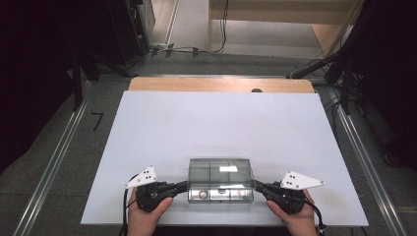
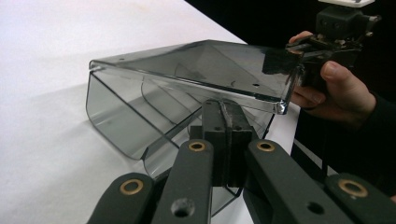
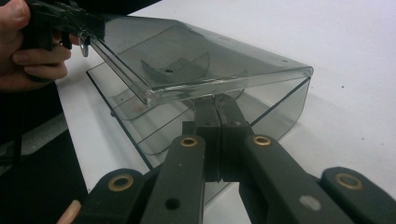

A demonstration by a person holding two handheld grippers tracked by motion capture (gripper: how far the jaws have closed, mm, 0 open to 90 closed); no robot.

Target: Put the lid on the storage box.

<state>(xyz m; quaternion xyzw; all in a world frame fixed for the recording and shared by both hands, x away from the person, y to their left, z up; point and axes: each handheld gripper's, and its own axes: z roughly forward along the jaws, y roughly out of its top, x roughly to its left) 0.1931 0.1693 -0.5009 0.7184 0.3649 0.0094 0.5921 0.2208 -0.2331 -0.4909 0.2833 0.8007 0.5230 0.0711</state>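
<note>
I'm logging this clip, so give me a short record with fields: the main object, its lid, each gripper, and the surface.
object: clear plastic compartment box, near the front edge
lid: raised at the front, hinged at the far side
left gripper: shut, at the box's left end under the lid edge
right gripper: shut, at the box's right end under the lid edge
surface: white board on a wooden table

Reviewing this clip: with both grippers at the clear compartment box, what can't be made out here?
- High view: small things in the front compartments of the clear compartment box are too small and glare-washed to name.
- Left gripper view: whether the shut left gripper pinches the box wall; its own jaws hide the contact.
- Right gripper view: the same for the right gripper.
- High view: the forearms, cut off by the bottom edge.
</note>
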